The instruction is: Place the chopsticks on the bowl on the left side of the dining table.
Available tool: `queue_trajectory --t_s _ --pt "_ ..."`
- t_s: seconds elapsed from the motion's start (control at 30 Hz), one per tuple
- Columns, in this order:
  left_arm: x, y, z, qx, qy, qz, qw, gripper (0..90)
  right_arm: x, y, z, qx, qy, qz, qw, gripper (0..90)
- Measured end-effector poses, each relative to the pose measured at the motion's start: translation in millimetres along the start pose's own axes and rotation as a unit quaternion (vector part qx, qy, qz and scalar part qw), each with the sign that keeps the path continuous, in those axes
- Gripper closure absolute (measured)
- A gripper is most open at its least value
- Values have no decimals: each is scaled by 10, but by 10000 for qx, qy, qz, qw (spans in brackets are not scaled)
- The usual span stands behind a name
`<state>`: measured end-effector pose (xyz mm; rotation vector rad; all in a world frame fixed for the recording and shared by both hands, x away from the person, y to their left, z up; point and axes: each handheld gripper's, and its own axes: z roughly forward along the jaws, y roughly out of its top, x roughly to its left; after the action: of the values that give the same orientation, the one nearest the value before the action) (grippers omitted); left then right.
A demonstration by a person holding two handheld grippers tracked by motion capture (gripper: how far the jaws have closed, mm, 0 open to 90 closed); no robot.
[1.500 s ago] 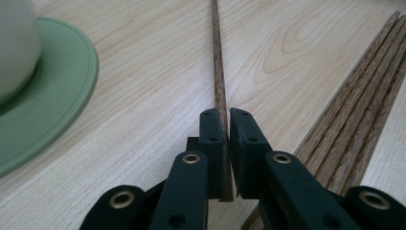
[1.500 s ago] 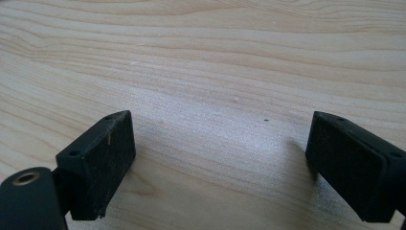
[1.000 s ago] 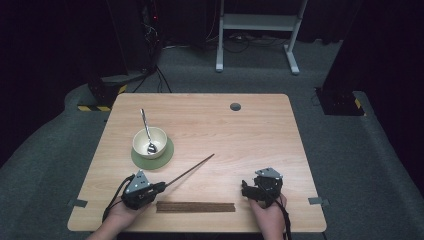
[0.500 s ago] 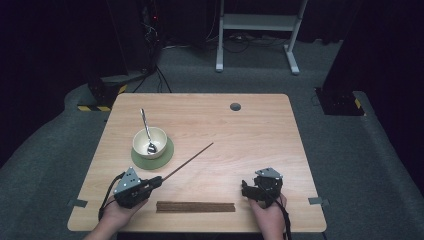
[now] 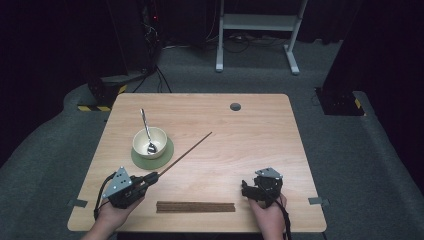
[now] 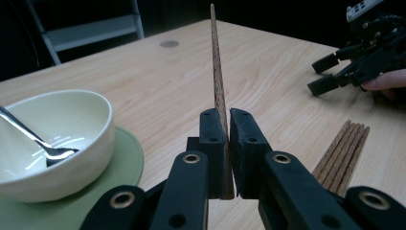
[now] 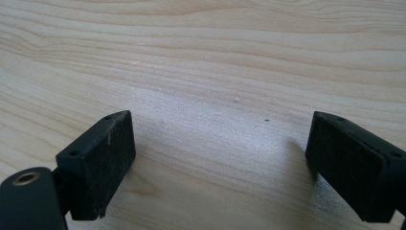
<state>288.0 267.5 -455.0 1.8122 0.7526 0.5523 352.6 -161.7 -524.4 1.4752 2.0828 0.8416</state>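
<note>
Left hand-held gripper [image 5: 150, 178], near the front left corner of the worktop [image 5: 260, 125]: clenched on a single dark wooden chopstick [image 5: 185, 153], jaws pressed flat against both sides of its thick end. Seen along those jaws in the left gripper view [image 6: 227, 125], with the chopstick [image 6: 217, 76] tapering away from the pads toward its thin tip. From above, slanting up and to the right from the grip, passing just beside the green coaster [image 5: 165, 156] with its tip over bare wood near the middle of the worktop. Whether that tip touches the surface: cannot tell.

Right hand-held gripper [image 5: 246, 188], near the front right edge: released, jaws wide apart, nothing between them. Bare light wood grain between the two black pads [image 7: 100, 163] in the right gripper view. Also visible far off at the upper right of the left gripper view [image 6: 330, 72], held by a hand.

Between the two hands, close to the front edge: a bundle of chopsticks [image 5: 195, 206] lying flat and side by side, parallel to that edge. Well apart from the held one.

Behind the left hand: a cream bowl [image 5: 149, 141] standing on the coaster, a metal spoon [image 5: 146, 131] resting inside with its handle leaning toward the far side. A small round grey grommet [image 5: 235, 106] near the far edge.
</note>
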Motion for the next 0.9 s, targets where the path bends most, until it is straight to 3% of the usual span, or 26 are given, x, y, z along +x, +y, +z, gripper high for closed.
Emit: queue_trajectory --t_s 0.5,0.73,0.9 --pt "94 51 -124 -403 214 -43 9989 840 0 0 0 0 0 0 10000 95" --pt "172 36 -135 -313 248 -105 9991 840 0 0 0 -1 6 -6 10000 95" --pt "325 -12 -161 -210 415 -239 9986 840 0 0 0 -1 7 -6 10000 95"
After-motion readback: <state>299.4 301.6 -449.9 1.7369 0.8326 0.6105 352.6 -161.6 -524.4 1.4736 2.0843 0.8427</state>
